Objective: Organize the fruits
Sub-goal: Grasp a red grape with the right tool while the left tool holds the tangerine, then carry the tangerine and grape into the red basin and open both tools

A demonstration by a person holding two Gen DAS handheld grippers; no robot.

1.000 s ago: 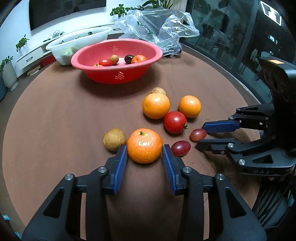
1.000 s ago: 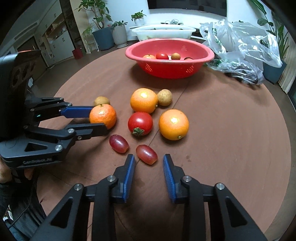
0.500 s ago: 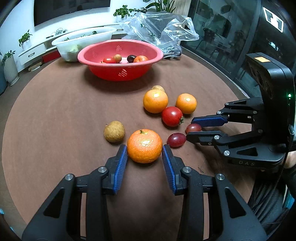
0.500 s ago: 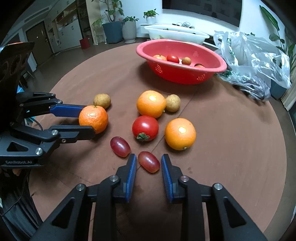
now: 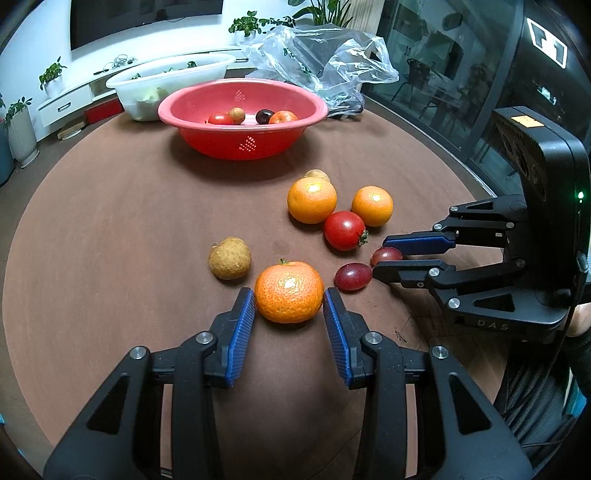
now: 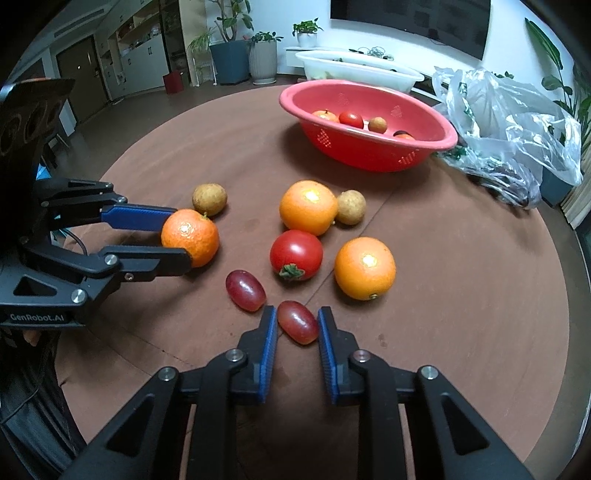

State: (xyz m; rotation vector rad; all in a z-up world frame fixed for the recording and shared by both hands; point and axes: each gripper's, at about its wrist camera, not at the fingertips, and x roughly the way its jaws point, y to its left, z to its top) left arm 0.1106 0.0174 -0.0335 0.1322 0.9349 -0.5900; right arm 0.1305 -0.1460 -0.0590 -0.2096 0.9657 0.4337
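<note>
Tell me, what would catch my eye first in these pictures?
Probably the bright fruit scattered on the round brown table: oranges, a tomato and two grapes. The left tool is clamped on a mandarin near the front, while the right tool pinches one red grape. Farther back sits a red bowl with a few fruits already inside.

White wall [image 5: 44,44], dark screen [image 5: 147,18] — potted plants [image 6: 264,55], glass doors [image 5: 443,74].

"GenRobot.AI" – left claw [image 6: 186,240] housing; "DAS" – right claw [image 5: 377,257].
</note>
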